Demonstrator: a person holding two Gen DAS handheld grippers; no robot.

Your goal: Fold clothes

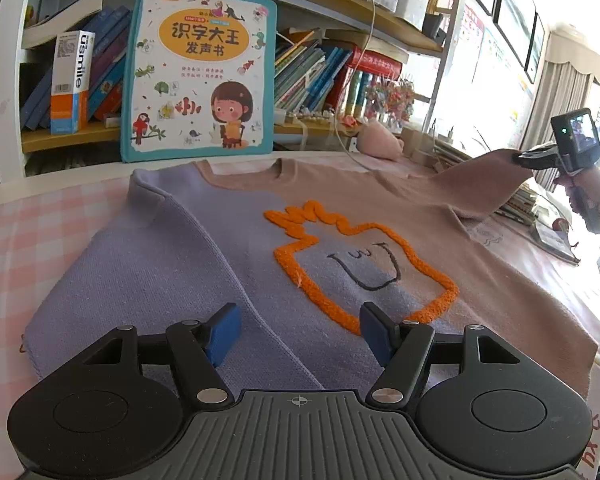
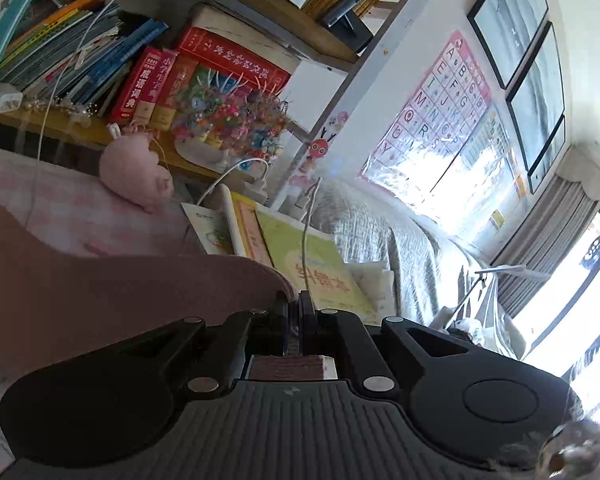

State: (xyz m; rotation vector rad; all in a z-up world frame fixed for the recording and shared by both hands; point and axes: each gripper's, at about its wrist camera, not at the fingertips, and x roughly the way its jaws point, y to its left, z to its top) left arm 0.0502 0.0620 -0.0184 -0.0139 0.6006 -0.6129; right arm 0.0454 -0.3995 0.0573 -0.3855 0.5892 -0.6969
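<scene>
Sweater [image 1: 236, 248] spread flat on the pink checked tablecloth [image 1: 32, 232] — lilac half left, tan half right. Left gripper [image 1: 300, 334] above the hem, jaws wide, empty. Right gripper [image 2: 295, 312] clamped on the tan sleeve [image 1: 488, 184] — lifted off the table.

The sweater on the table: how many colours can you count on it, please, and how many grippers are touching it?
Sweater colours:
Purple: 1
Pink-brown: 1
Orange outline: 1
Black face lines: 1
Total colours: 4

Grippers touching it: 1, the right gripper, closed on the sleeve. The left gripper is open above it.

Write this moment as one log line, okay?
left hand-held gripper: open over sweater | right hand-held gripper: shut on pink sleeve, lifted | fold: unfinished
</scene>
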